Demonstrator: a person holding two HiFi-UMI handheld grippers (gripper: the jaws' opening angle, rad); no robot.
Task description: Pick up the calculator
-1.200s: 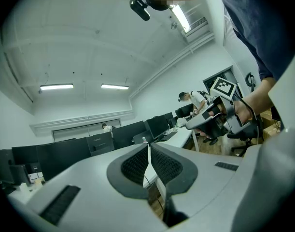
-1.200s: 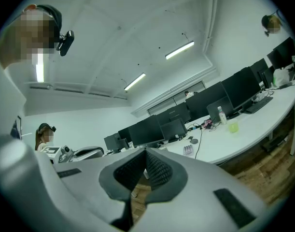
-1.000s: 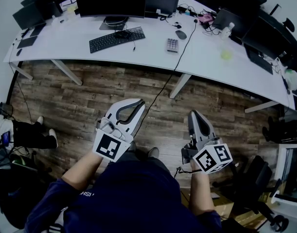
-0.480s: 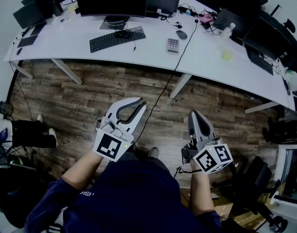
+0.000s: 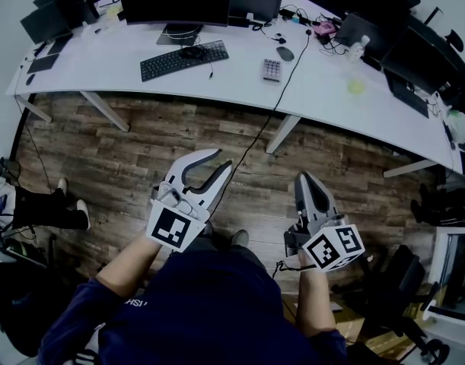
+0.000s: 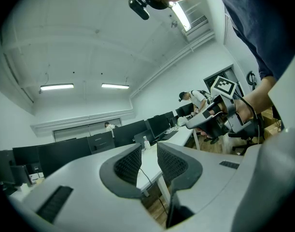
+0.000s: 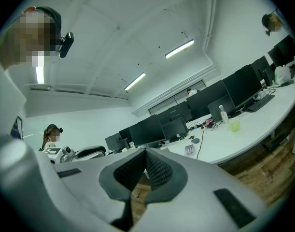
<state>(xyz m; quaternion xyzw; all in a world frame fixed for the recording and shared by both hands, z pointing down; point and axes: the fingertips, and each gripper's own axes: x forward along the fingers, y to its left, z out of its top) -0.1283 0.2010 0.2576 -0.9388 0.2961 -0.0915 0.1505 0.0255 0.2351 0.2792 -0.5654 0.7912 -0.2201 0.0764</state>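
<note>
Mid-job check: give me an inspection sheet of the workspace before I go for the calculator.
Surface: white curved desk, across the top of the head view.
Job's things: calculator lies flat on the desk, right of the keyboard, untouched.
Clutter: mouse, green cup, monitors.
Tools: left tool has its jaws slightly apart, just been opening, nothing between them; right tool is shut and empty. Both are over the floor, short of the desk.
Cables: black cable passes beside the calculator and drops off the desk edge to the floor.
Surroundings: wood floor; office chair at lower right.
</note>
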